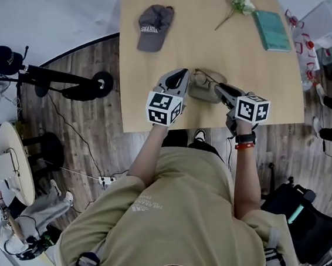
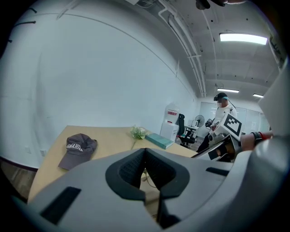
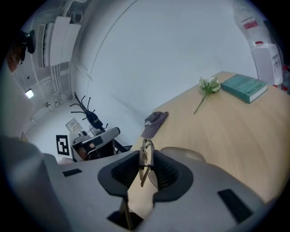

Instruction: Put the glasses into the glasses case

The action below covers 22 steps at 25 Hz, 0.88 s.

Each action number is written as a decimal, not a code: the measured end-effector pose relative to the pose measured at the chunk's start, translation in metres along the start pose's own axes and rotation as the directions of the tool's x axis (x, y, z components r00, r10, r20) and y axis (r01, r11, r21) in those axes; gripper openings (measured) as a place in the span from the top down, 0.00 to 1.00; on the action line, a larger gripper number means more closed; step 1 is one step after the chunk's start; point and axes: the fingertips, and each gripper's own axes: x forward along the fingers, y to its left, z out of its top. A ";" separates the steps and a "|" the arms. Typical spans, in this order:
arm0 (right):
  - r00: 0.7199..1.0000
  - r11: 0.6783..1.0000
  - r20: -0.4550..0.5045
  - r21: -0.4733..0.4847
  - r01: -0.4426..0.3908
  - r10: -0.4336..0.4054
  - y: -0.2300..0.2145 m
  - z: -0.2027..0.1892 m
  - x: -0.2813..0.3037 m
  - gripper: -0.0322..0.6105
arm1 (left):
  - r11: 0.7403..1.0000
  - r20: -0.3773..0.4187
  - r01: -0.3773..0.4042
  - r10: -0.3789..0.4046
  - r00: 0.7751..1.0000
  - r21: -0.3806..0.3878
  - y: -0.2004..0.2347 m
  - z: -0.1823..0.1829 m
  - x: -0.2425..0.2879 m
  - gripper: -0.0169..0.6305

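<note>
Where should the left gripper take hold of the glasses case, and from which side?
Probably the glasses case by its left end, coming from the left: it lies flat and rounded, and the right gripper with the glasses crowds its right side.

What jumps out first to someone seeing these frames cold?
The right gripper pinches folded glasses between its jaws, right at the grey glasses case near the front edge of the wooden table. The left gripper sits close beside the case, and both grippers carry bold marker cubes. Farther back lie a dark cap, a flower and a teal book.
</note>
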 end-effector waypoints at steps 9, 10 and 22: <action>0.975 0.995 -0.195 0.028 -0.099 0.103 -0.025 -0.010 0.028 0.79 | 1.000 -0.018 0.017 -0.017 1.000 -0.001 0.022 -0.008 0.016 0.94; 0.971 0.994 -0.213 0.032 -0.109 0.113 -0.029 -0.012 0.031 0.79 | 1.000 -0.016 0.021 -0.021 1.000 -0.005 0.024 -0.009 0.016 0.94; 0.898 0.967 -0.366 0.153 -0.201 0.245 -0.051 -0.035 0.058 0.79 | 0.999 -0.025 0.047 -0.047 0.999 -0.001 0.032 -0.008 0.028 0.94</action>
